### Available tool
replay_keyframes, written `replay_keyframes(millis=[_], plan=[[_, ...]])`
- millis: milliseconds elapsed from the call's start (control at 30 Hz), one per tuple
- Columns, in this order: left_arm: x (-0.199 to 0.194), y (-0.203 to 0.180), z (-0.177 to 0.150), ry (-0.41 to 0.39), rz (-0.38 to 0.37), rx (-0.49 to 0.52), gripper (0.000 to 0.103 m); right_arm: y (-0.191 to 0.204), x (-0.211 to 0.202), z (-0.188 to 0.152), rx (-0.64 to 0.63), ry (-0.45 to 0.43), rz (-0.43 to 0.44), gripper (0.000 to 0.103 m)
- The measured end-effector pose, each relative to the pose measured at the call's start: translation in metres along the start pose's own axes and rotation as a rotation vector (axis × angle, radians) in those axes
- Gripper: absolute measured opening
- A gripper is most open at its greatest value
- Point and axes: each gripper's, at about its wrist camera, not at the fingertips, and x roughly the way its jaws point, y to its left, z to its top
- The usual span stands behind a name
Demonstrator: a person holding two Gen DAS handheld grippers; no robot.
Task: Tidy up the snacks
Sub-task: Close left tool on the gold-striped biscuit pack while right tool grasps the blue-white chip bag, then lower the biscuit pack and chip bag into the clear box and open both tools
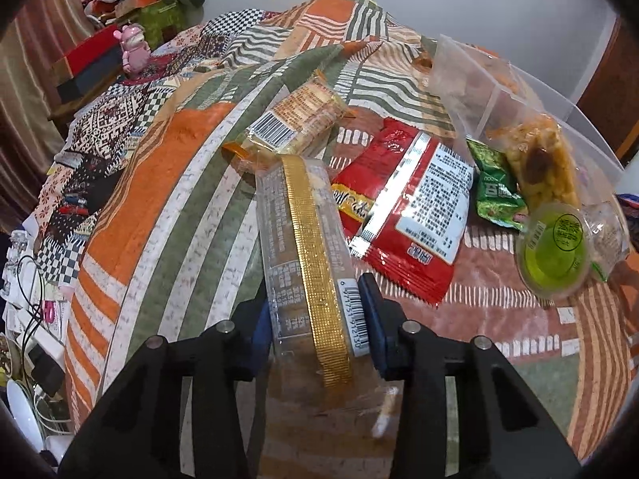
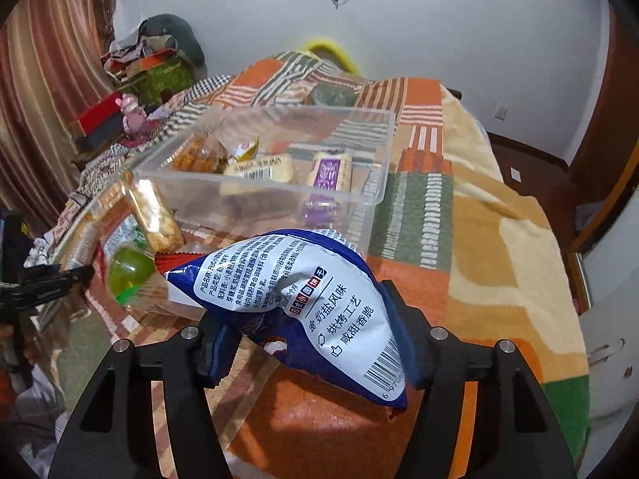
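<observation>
My left gripper (image 1: 317,321) is shut on a clear snack pack with a gold strip (image 1: 307,247), held above the patterned blanket. Ahead lie an orange cracker pack (image 1: 299,119), a red packet (image 1: 407,207), a green packet (image 1: 495,187), a puffed rice bar (image 1: 539,159) and a green jelly cup (image 1: 553,247). My right gripper (image 2: 307,343) is shut on a blue and white snack bag (image 2: 311,303), held in front of the clear plastic bin (image 2: 359,195). The bin holds several snacks, among them a purple bar (image 2: 331,171) and a cream pack (image 2: 259,169).
The clear bin's corner (image 1: 471,80) shows at the right in the left wrist view. A pink toy (image 1: 133,50) and red boxes (image 1: 88,60) stand at the far left. Cables and chargers (image 1: 32,319) lie off the bed's left edge. The left gripper's tip (image 2: 60,279) shows at the left in the right wrist view.
</observation>
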Motion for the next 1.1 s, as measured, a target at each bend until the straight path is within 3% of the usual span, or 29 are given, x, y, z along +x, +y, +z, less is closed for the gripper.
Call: replay_keyframes(millis=[367, 600, 1100], plan=[[-0.051, -0.004, 0.007, -0.091, -0.070, 0.006, 0.034, 0.002, -0.018, 0.012, 0.012, -0.068, -0.002, 0.060], [-0.091, -0.029, 0.038, -0.196, -0.126, 0.059, 0.034, 0.003, -0.023, 0.025, 0.022, -0.110, -0.006, 0.060], [-0.088, -0.117, 0.110, -0.289, -0.256, 0.178, 0.034, -0.005, -0.010, 0.064, 0.037, -0.187, -0.035, 0.060]])
